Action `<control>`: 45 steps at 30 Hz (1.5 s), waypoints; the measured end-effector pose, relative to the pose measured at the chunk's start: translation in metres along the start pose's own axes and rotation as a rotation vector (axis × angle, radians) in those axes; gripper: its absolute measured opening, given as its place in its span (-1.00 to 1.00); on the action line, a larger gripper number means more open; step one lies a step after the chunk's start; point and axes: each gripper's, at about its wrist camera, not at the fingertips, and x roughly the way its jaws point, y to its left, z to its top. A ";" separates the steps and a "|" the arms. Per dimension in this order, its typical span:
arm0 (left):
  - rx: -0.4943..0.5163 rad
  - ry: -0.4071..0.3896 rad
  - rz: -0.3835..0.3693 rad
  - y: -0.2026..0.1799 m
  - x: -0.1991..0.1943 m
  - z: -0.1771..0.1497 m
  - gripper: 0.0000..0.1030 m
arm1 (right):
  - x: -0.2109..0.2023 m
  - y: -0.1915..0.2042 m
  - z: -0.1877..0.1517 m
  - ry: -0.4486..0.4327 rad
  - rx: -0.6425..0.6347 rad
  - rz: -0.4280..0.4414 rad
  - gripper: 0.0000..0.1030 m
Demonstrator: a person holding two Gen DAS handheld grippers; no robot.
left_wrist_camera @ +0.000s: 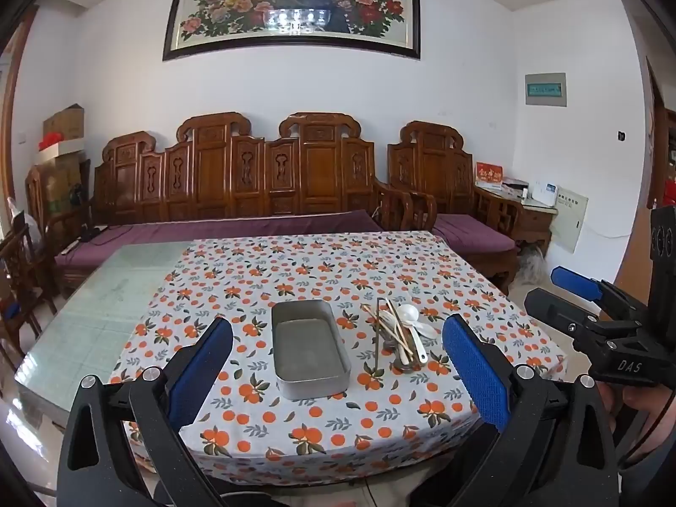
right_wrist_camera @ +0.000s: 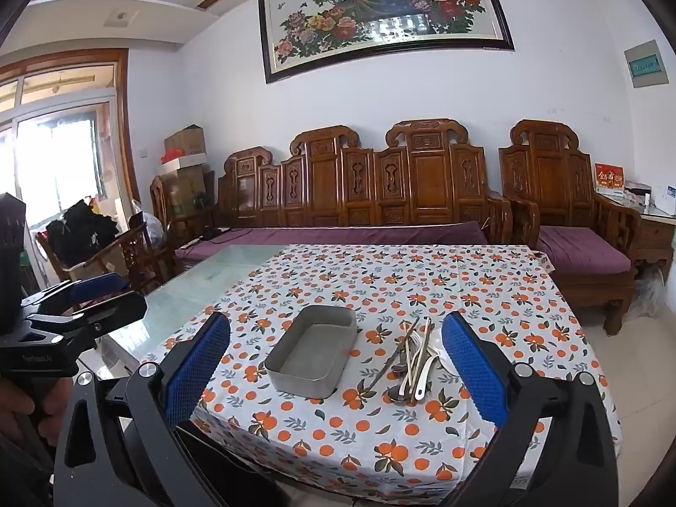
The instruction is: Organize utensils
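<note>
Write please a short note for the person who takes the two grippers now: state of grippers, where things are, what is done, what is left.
Left gripper: open, holds nothing, above the table's near edge.
Right gripper: open, holds nothing, beside it.
Tin: on the tablecloth, nothing in it.
Utensils: chopsticks, white spoons and metal pieces in one pile, right of the tin.
Done: nothing yet.
Left: move every utensil, probably into the tin.

White walls, with a framed peacock-and-flower picture (left_wrist_camera: 291,4) high above a carved wooden bench (left_wrist_camera: 236,177) with purple cushions; matching armchair (left_wrist_camera: 439,181) beside it, cardboard boxes (right_wrist_camera: 186,160) stacked in the corner, bright window (right_wrist_camera: 55,160) at left, pale tiled floor (right_wrist_camera: 642,363), glass-topped table (right_wrist_camera: 203,279) part-covered by orange-print cloth (right_wrist_camera: 422,279)
</note>
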 end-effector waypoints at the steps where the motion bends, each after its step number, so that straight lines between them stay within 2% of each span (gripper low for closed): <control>1: -0.002 0.000 -0.003 0.000 0.000 0.000 0.87 | 0.000 0.000 0.000 0.000 -0.002 -0.001 0.95; 8: -0.008 0.000 -0.013 -0.002 0.001 0.001 0.87 | 0.000 0.000 0.000 0.000 -0.001 -0.001 0.95; 15: -0.013 -0.012 -0.010 0.003 -0.013 0.017 0.87 | -0.001 0.000 0.000 0.000 -0.001 0.001 0.95; 45: 0.003 -0.032 -0.004 -0.001 -0.020 0.025 0.87 | -0.003 -0.001 0.001 -0.004 0.003 0.004 0.95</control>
